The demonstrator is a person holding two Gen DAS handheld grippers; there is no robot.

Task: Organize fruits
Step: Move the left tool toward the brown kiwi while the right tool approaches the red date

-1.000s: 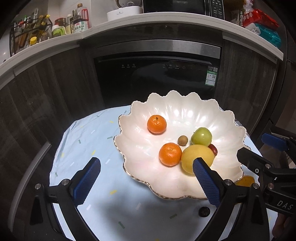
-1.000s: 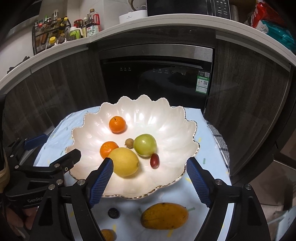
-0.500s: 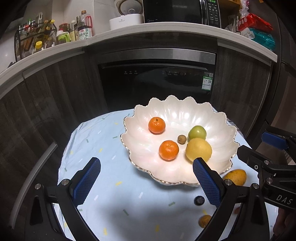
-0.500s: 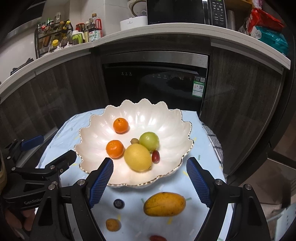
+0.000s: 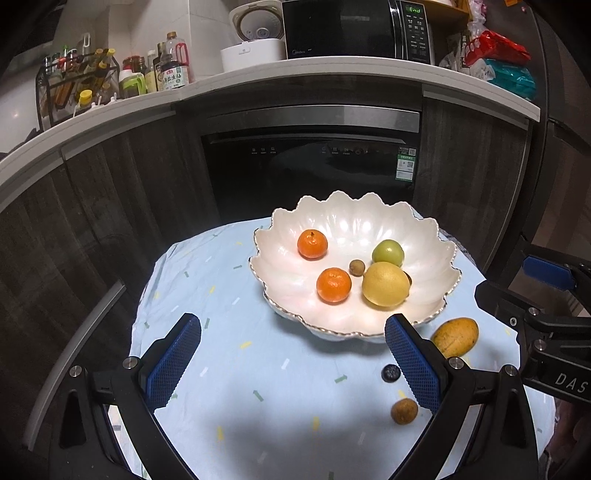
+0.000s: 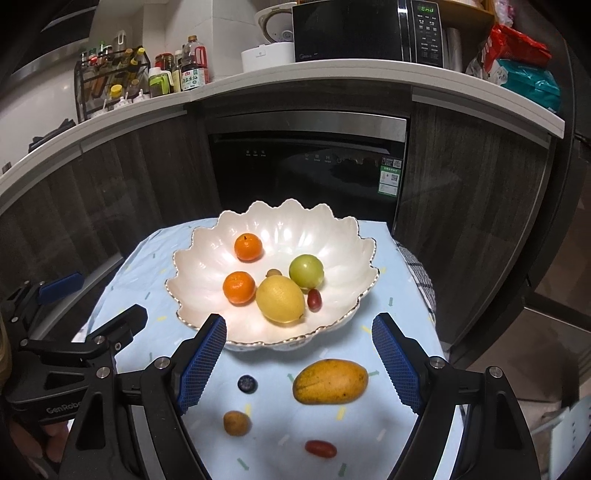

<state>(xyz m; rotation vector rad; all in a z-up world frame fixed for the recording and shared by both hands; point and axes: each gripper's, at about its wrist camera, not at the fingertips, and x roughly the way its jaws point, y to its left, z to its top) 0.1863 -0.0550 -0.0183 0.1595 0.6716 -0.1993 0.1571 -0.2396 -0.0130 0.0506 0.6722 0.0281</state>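
A white scalloped bowl (image 5: 436,254) (image 6: 192,266) sits on the blue tablecloth and holds two tangerines (image 5: 333,285) (image 6: 239,287), a lemon (image 5: 385,284) (image 6: 280,300), a green fruit (image 5: 387,252) (image 6: 306,271), a small brown fruit (image 5: 357,266) and a red one (image 6: 314,299). In front of the bowl lie a mango (image 5: 455,336) (image 6: 330,381), a blueberry (image 5: 390,373) (image 6: 247,383), a brown longan (image 5: 404,411) (image 6: 236,422) and a red date (image 6: 320,448). My left gripper (image 5: 291,354) and right gripper (image 6: 299,360) hang open and empty above the cloth, short of the bowl.
The small table (image 5: 207,295) stands before a dark dishwasher (image 5: 314,166) and wooden cabinets. A counter above carries bottles (image 5: 170,74), a rice cooker and a microwave (image 5: 354,29). A checked cloth (image 6: 417,273) hangs at the table's right edge.
Both grippers have drawn back and risen from the bowl, which looks smaller and farther. The mango, blueberry, longan and red date have come into view. Jaws stay as wide.
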